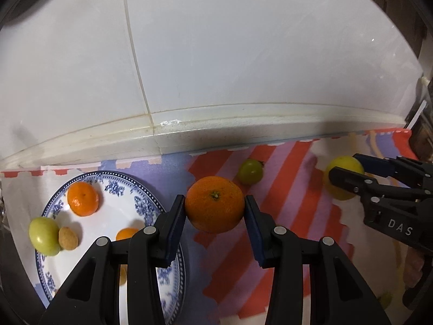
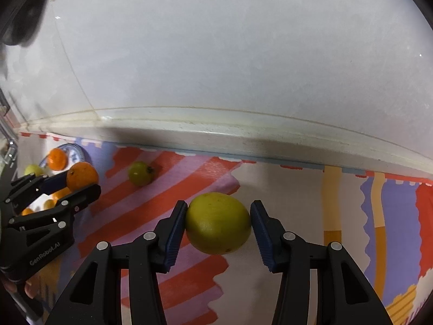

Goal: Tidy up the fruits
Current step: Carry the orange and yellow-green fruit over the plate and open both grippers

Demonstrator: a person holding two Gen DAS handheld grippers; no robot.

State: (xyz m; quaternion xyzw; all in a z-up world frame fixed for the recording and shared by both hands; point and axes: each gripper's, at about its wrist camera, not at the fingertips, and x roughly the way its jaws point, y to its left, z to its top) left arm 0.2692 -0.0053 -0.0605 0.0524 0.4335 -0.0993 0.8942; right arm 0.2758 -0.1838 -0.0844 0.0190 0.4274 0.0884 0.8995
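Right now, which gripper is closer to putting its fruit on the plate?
Left. The left hand-held gripper brackets the orange right beside the blue-patterned plate. The right hand-held gripper brackets the yellow-green fruit farther away, with a small green fruit between.

A: Where is there room to move?
B: On the striped cloth [image 2: 349, 205] to the right.
A: What blocks the way?
B: The wall [image 1: 243, 54] behind, the plate [image 1: 151, 197] at left, one small green fruit [image 1: 250, 171].
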